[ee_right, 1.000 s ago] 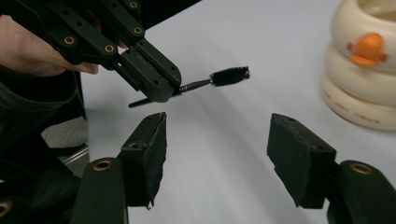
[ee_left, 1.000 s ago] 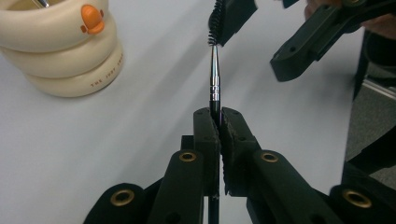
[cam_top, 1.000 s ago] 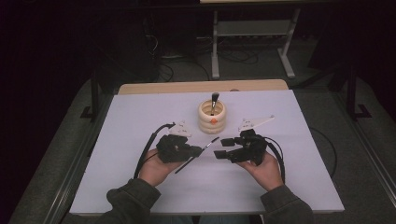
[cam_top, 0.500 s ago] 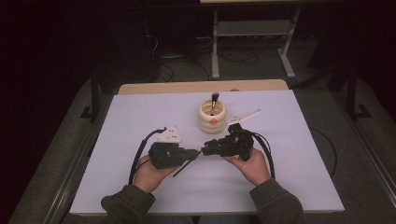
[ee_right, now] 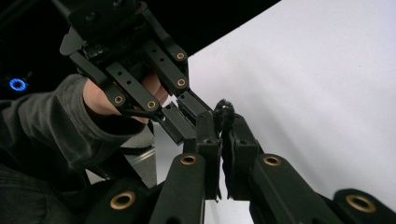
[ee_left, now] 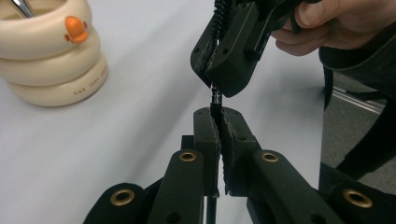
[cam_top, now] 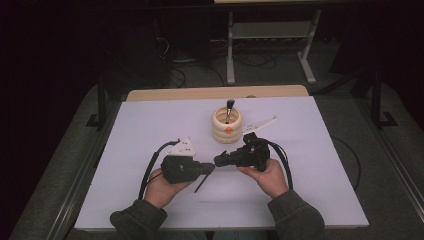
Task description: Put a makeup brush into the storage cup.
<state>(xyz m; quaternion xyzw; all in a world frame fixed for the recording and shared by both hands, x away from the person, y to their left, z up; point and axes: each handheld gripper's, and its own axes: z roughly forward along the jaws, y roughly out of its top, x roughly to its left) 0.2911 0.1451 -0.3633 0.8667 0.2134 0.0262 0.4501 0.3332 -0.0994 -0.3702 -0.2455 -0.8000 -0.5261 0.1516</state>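
A thin black brush runs between my two grippers above the white table. My left gripper is shut on its slim stem, jaws pressed together around it; the handle's tail sticks out below toward the person. My right gripper faces it tip to tip and has just been closing; its jaws now clamp the bristled end. In the right gripper view the left gripper sits right against the right one's fingertips.
A cream ringed holder with an orange beak stands just beyond the grippers, a dark brush upright in it. A wooden strip edges the table's far side. Cables and a metal stand lie on the dark floor behind.
The right gripper has swung left from its open stance to meet the left gripper and shut on the brush's bristled end. The left hand shifted slightly, still holding the stem.
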